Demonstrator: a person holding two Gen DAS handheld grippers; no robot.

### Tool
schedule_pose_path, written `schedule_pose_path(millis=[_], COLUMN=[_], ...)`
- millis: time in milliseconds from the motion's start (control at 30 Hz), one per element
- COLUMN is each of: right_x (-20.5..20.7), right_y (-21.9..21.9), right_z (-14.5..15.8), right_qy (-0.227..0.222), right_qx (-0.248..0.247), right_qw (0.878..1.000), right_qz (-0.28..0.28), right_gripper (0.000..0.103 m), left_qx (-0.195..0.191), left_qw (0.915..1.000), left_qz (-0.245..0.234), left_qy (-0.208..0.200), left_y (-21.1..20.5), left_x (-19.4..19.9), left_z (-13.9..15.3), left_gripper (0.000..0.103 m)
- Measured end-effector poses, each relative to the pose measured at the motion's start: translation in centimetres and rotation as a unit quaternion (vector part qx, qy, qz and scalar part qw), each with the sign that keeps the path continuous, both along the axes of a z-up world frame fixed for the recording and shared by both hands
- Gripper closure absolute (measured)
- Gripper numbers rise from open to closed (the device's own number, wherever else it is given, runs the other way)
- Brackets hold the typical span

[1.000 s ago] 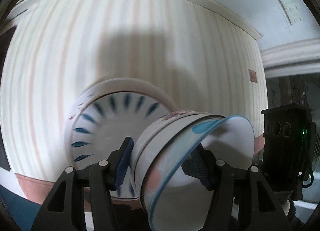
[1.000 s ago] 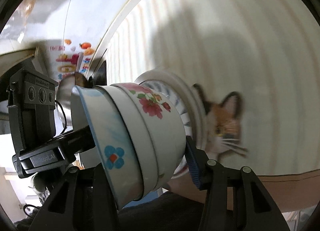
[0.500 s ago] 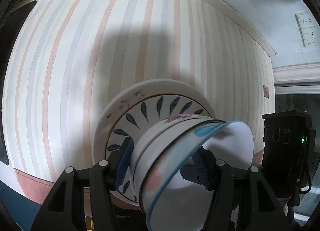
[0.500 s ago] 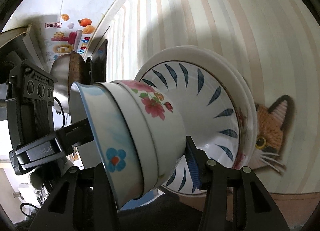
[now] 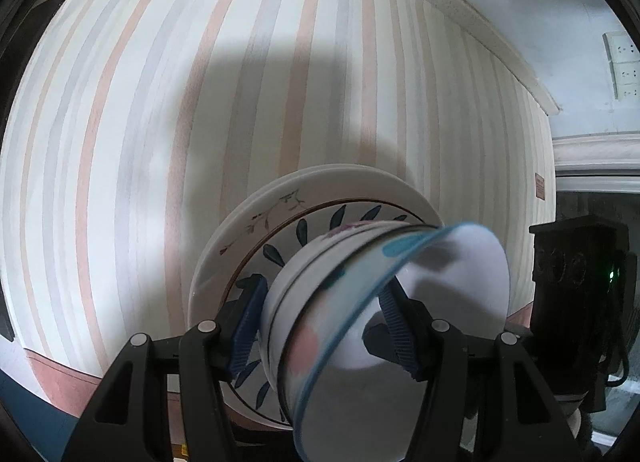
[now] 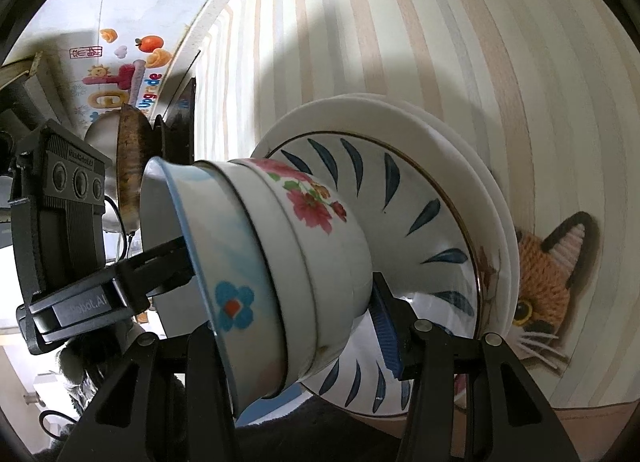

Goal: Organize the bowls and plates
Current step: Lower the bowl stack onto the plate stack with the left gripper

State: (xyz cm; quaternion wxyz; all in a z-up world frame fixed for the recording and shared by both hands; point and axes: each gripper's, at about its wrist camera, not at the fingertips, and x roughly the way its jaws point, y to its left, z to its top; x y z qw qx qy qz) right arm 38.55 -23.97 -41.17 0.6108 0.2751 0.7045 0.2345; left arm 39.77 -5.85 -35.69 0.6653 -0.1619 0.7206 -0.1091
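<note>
Item: nested bowls point(image 5: 384, 322) on stacked plates point(image 5: 256, 238), whole stack gripped between left gripper point(image 5: 324, 330) and right gripper point(image 6: 280, 326), both clamped on the bowls from opposite sides; stack axis horizontal, plates on the far side, nearest the striped cloth point(image 5: 280, 82); neither gripper nearer.

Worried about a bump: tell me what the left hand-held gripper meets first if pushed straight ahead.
Probably the leaf-pattern plate: it sits just beyond the stacked bowls that the left hand-held gripper clamps, with the striped tablecloth behind. Depth is uncertain.
</note>
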Motion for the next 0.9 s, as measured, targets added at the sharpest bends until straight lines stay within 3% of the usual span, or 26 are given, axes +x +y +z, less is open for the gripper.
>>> schedule_pose_path(millis=[367,633,833,867,900], right_x=[0.2,-0.4,-1.3,-1.6,-1.9], right_y=[0.1,0.2,-0.3,-0.4,-0.4], right_z=[0.0,1.2,4.7,5.5,6.6], right_qy=[-0.001,-0.015,-0.06,-0.07,-0.084], right_qx=[-0.006,-0.035,-0.073,-0.084,-0.1], right_qw=[1.0,0.999,0.996,0.994,0.991], right_qz=[-0.002,-0.003,-0.008,-0.008,-0.009], right_gripper=[0.051,0.049,0.049,0.046,0.036], left_qx=[0.01,0.026,0.075,0.082,0.09], left_qw=[0.9998,0.9987,0.9931,0.9917,0.99], left_qz=[-0.008,-0.011,-0.016,-0.02,-0.022], left_qy=[-0.012,-0.042,-0.089,-0.097,-0.106], left_y=[-0.4,-0.3,0.0,0.1,0.2], left_x=[-0.2,-0.5,-1.9,-2.3,-2.7], left_z=[0.4,2.5,5.7,6.2,6.8], left_gripper=[0.047,0.047,0.047,0.047,0.045])
